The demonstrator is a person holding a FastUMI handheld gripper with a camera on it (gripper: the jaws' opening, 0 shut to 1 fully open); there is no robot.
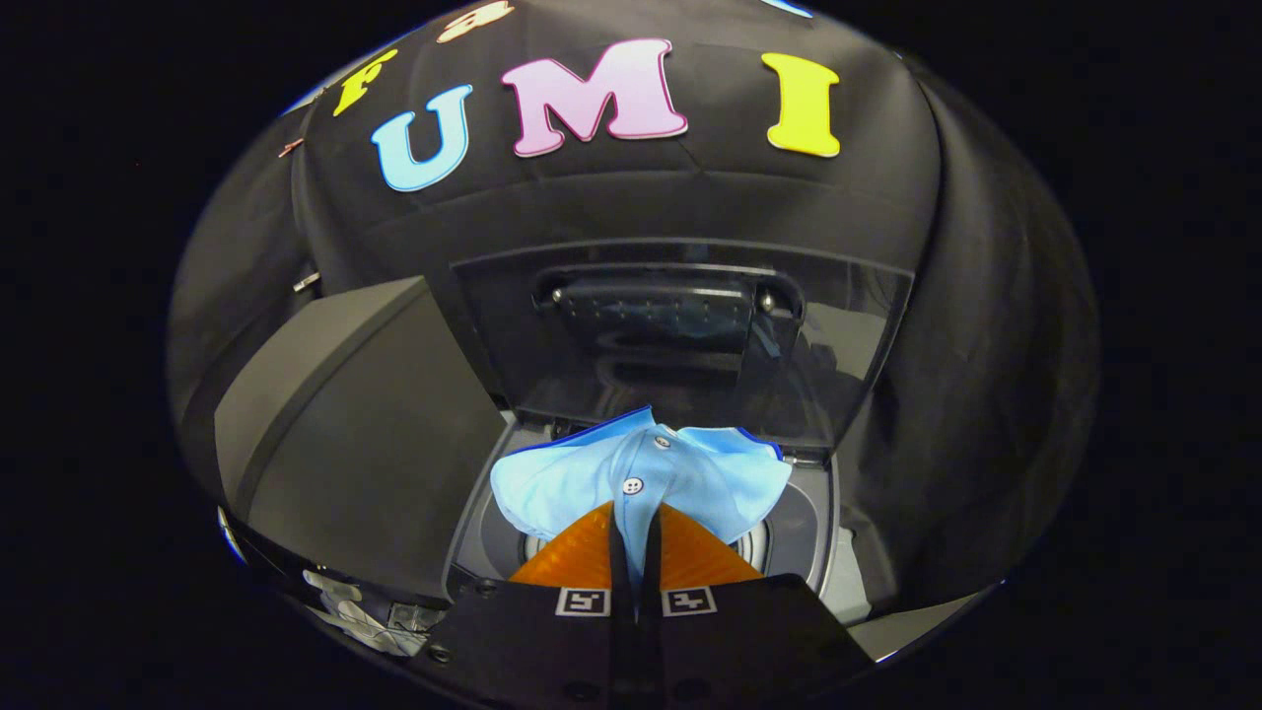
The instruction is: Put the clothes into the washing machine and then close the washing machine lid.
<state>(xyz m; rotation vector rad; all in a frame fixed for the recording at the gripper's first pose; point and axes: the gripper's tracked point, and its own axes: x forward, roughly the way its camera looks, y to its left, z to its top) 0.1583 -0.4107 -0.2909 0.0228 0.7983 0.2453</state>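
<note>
Jaws clamped on light-blue shirt (631,478), draped ahead over open washing machine (823,513).

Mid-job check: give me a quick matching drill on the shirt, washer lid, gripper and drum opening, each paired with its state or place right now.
1. light blue shirt
2. washing machine lid
3. gripper
4. drum opening

a. raised open
b. beneath the shirt
c. pinched between the fingers
d. shut on fabric

Pairs: 1-c, 2-a, 3-d, 4-b
</note>
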